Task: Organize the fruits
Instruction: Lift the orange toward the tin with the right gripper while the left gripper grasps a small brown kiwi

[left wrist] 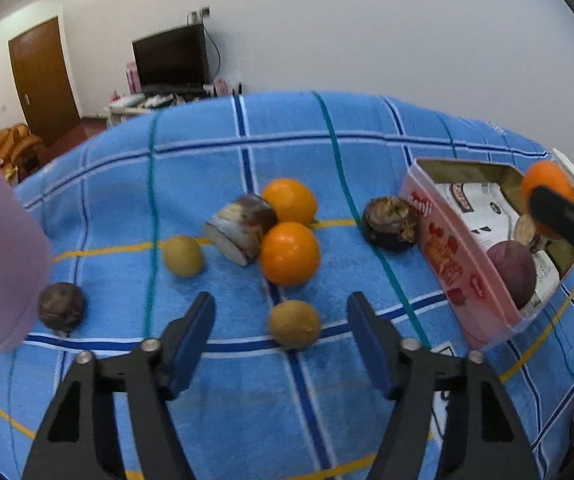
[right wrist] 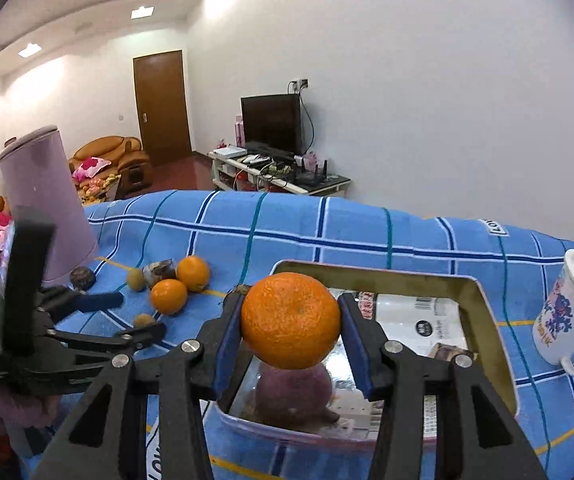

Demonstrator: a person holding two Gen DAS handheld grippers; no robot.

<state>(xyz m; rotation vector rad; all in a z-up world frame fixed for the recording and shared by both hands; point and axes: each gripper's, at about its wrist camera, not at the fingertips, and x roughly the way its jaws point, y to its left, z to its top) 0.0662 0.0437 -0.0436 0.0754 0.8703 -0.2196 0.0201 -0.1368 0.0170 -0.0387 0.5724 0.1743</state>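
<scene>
pinching an orange (right wrist: 290, 320), right hand-held gripper (right wrist: 291, 322); left hand-held gripper (left wrist: 281, 332) spread, empty

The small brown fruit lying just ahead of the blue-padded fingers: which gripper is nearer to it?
Left. The left gripper has the small brown fruit between its open fingertips, untouched. The right gripper is off at the pink tin, clamping an orange above it.

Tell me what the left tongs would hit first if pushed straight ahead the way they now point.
Most likely the small brown fruit lying on the blue cloth between the open left tongs; depth is hard to judge, so they might meet the cloth first.
</scene>
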